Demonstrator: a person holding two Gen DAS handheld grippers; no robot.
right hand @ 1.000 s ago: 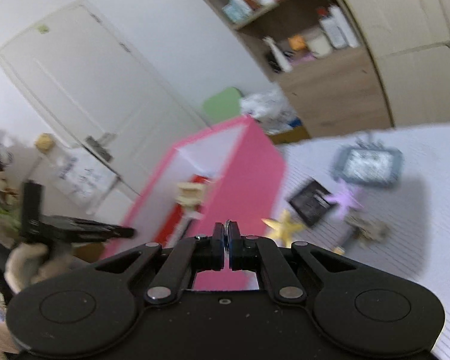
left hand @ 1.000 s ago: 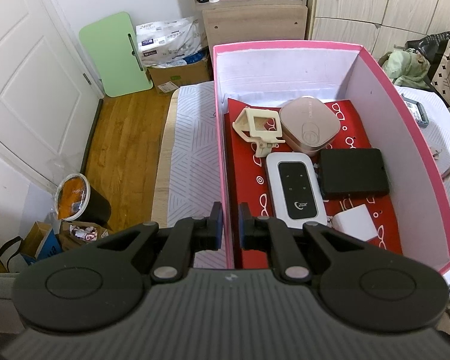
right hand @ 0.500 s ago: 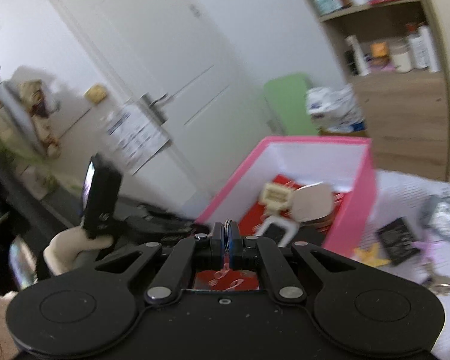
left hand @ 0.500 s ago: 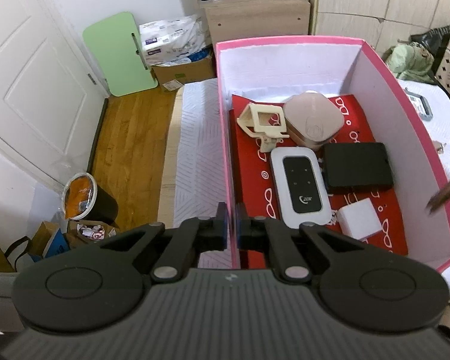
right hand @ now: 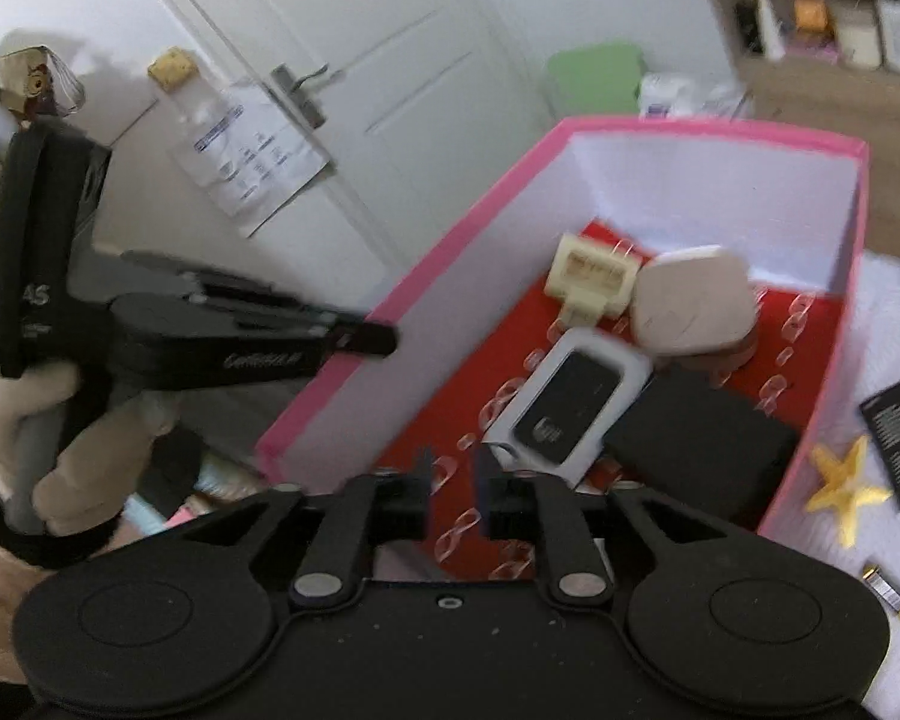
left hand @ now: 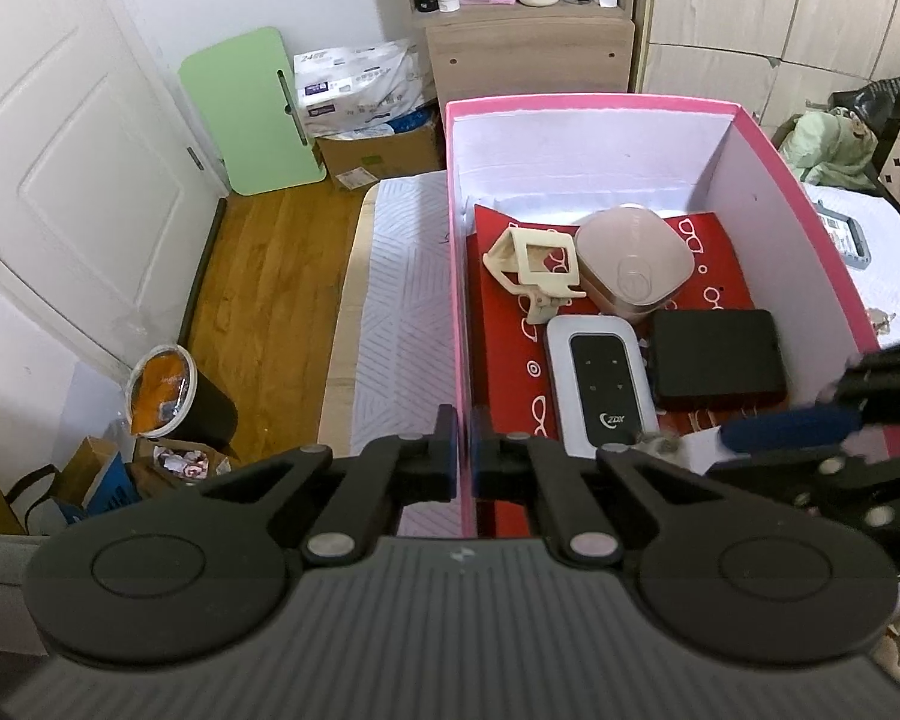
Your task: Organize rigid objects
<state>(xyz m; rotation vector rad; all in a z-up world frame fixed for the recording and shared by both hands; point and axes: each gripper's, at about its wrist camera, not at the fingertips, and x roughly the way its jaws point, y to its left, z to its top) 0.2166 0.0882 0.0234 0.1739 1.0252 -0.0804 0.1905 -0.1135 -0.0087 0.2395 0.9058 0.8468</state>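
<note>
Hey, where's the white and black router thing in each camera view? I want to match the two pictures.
Left wrist: the router lies on the box's red floor, just right of centre, beyond the left gripper.
Right wrist: the router lies right of centre, just beyond the right gripper.
Shared landmark: the black case lies beside the router, on its right in both views.
</note>
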